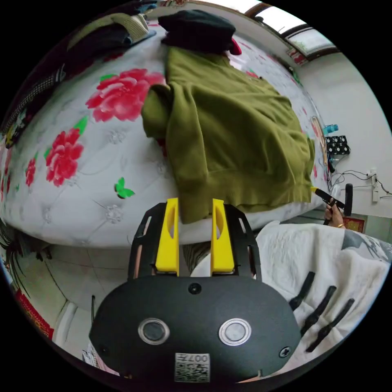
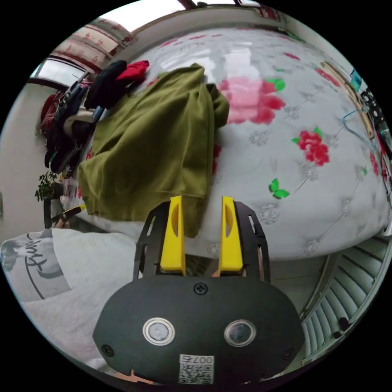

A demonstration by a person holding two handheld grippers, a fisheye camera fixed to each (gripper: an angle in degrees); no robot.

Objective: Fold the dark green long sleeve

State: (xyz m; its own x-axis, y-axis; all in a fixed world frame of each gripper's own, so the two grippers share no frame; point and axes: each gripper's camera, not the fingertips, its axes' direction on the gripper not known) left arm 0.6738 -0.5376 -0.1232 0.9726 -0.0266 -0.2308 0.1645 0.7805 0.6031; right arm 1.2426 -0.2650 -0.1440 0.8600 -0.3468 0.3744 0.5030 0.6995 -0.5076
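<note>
Both hand-held grippers, left and right, hang open by the green long sleeve, its far edge hidden under dark clothes.

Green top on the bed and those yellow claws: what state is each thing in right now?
Green long sleeve: partly folded, one sleeve laid over the body, hem hanging at the bed's edge.
Left claw: open, sleeve end between its jaws, not pinched.
Right claw: open, cloth edge by its jaws, grip not closed.
Dark clothes: heaped, unfolded, beyond the green top.
Floral bed cover: spread flat.
</note>
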